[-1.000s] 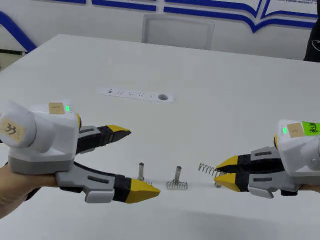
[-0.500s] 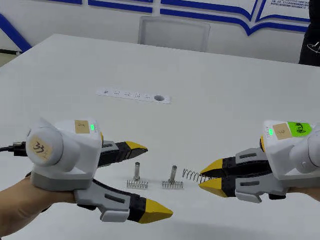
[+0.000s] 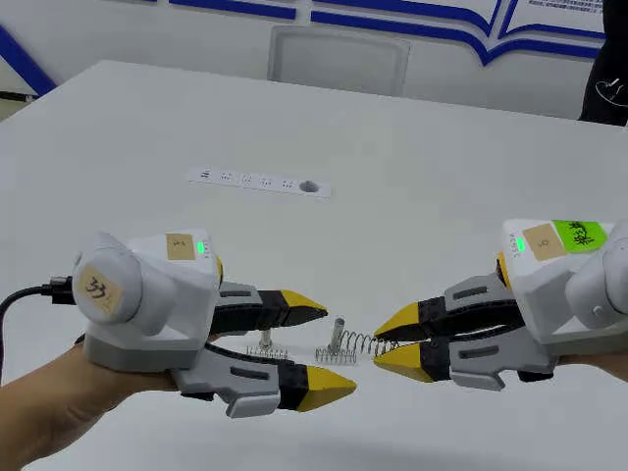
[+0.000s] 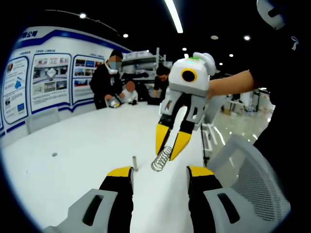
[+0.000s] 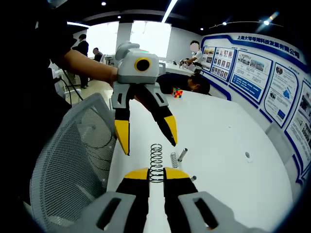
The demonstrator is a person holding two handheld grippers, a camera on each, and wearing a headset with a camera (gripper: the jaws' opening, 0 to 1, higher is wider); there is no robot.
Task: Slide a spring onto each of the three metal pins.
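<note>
Head view: left gripper [image 3: 326,350] is low left over the white table [image 3: 442,196], jaws wide apart, gripping nothing. A pin [image 3: 265,339] w/ a coil [image 3: 263,351] at its base shows in the gap btwn the two jaws, on the table. Right gripper [image 3: 386,341] comes in from the right, jaws almost closed, pinching one end of a spring [image 3: 359,341] that lies roughly level. Its free end reaches the second pin [image 3: 338,332]; touching or not, can't tell. That pin also has a coil round its foot. Power strip [image 3: 260,182] and chair [image 3: 339,59] sit farther back.

Left gripper view: own jaws at bottom, wide gap, empty. Right gripper [image 4: 171,144] faces in, tips narrow on the spring [image 4: 161,158], which hangs toward the table. A pin [image 4: 135,163] stands upright just beside it.

Right gripper view: own tips close together, clamped on the spring [image 5: 156,160] at its near end. Left gripper [image 5: 146,137] is opposite, jaws spread, holding nothing. A pin [image 5: 182,155] w/ coil [image 5: 174,159] is just right of the spring; third pin [image 5: 193,178] is by the right tip.
</note>
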